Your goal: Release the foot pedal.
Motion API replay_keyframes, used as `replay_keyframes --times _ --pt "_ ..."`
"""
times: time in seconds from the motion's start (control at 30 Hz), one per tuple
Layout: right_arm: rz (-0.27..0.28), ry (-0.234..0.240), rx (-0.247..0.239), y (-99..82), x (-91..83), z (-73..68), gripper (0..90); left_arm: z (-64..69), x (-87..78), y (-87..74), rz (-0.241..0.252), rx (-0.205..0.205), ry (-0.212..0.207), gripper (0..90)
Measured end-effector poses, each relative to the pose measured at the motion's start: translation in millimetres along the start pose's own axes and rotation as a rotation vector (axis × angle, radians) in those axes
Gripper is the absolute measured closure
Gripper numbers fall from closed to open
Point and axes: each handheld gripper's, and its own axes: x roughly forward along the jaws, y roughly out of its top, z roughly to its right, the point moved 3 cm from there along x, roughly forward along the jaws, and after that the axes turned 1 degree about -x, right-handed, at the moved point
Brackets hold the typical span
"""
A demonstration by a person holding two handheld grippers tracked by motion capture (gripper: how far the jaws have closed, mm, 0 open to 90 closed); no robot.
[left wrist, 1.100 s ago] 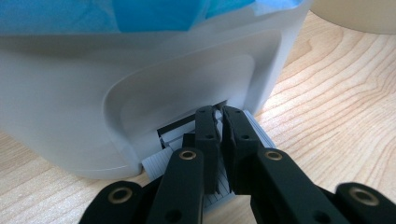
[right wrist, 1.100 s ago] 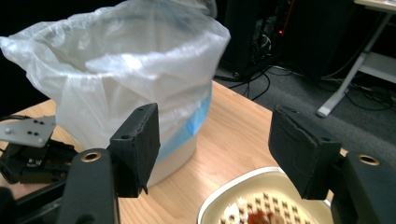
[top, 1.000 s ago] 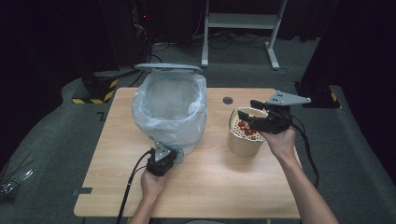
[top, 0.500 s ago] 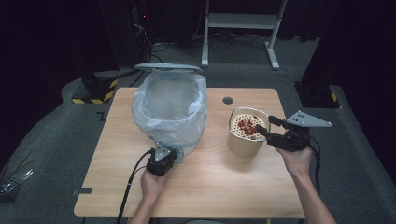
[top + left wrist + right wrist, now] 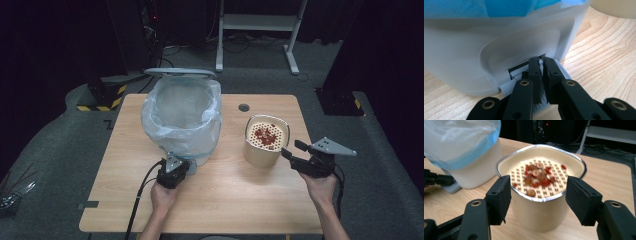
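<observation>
Right tool (image 5: 292, 149) has dropped from above the cream cylindrical container with perforated insert (image 5: 266, 141) to counter (image 5: 230, 200) level, right of it, jaws apart, empty. Left tool (image 5: 176, 167) unmoved, clamped on the white lined bin's pedal (image 5: 524, 72).
</observation>
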Motion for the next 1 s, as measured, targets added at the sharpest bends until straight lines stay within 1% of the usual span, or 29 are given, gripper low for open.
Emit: replay_keyframes --times 0.1,0.3,0.37,0.53,0.6,0.63,0.67,0.73,0.77,0.8,0.83,0.93,1.0 --pt "-0.007 -0.015 0.021 -13.7 0.9 2.6 37.6 0.2 0.2 0.0 0.003 -0.004 -0.001 84.8" --pt "-0.049 -0.056 0.048 -43.7 5.6 7.0 37.8 -0.2 0.0 0.1 0.001 -0.004 -0.002 84.7" --pt "-0.074 -0.077 0.05 -56.4 8.8 8.2 38.0 0.4 0.0 0.1 0.003 0.001 0.002 84.7" --pt "-0.149 -0.101 0.086 -89.2 21.3 14.1 38.2 0.1 -0.4 0.1 0.006 -0.008 0.004 84.5" --pt "-0.18 -0.12 0.092 -100.3 26.0 16.5 38.1 0.3 -0.9 0.0 0.006 -0.008 0.007 84.0" --pt "-0.193 -0.124 0.096 -103.4 27.3 17.0 38.1 0.4 -1.0 0.0 0.008 -0.011 0.008 84.0" --pt "-0.207 -0.132 0.087 -107.2 29.0 18.2 38.1 0.1 -1.2 0.0 0.009 -0.011 0.011 84.0" --pt "-0.242 -0.149 0.095 -114.4 32.2 18.9 37.9 0.3 -1.4 0.0 0.014 -0.02 0.008 83.8" --pt "-0.258 -0.158 0.09 -117.7 33.7 19.9 37.9 0.5 -1.7 -0.1 0.017 -0.023 -0.004 83.2" --pt "-0.272 -0.168 0.087 -121.0 34.6 20.6 38.0 1.5 -1.8 -0.3 0.018 -0.025 -0.009 77.8" --pt "-0.299 -0.169 0.094 -122.8 35.6 21.5 36.4 2.6 -2.1 -0.4 0.019 -0.016 -0.002 77.0" --pt "-0.309 -0.182 0.087 -123.3 35.8 21.9 37.2 2.8 -2.5 -0.6 0.02 -0.023 -0.006 76.9" --pt "-0.316 -0.194 0.07 -123.3 36.4 21.4 37.0 2.7 -2.6 -0.8 0.021 -0.024 -0.006 76.7"
